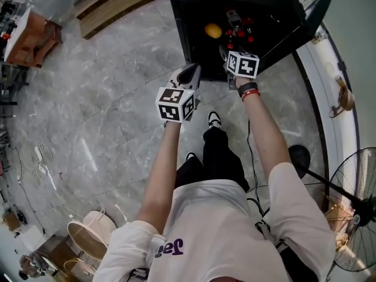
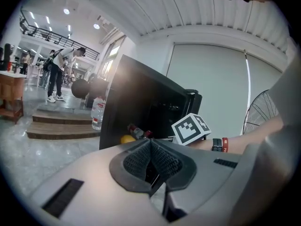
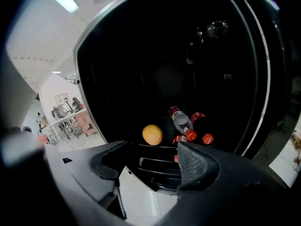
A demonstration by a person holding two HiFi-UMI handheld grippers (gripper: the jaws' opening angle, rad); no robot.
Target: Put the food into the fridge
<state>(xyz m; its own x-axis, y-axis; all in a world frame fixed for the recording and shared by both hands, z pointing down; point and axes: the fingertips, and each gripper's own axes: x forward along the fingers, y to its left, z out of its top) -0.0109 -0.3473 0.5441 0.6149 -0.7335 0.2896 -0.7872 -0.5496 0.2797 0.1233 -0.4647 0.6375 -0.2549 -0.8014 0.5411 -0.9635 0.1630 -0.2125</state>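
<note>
Fruit round, smooth; fridge black

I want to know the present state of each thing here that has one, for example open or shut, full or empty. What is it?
Fridge: open, with food already inside.
Fruit: resting on the fridge shelf, apart from the bottles.
Bottles: lying down in the fridge, red caps on.
Left tool: jaws together, holding nothing.
Right tool: jaws apart, nothing between them.
</note>
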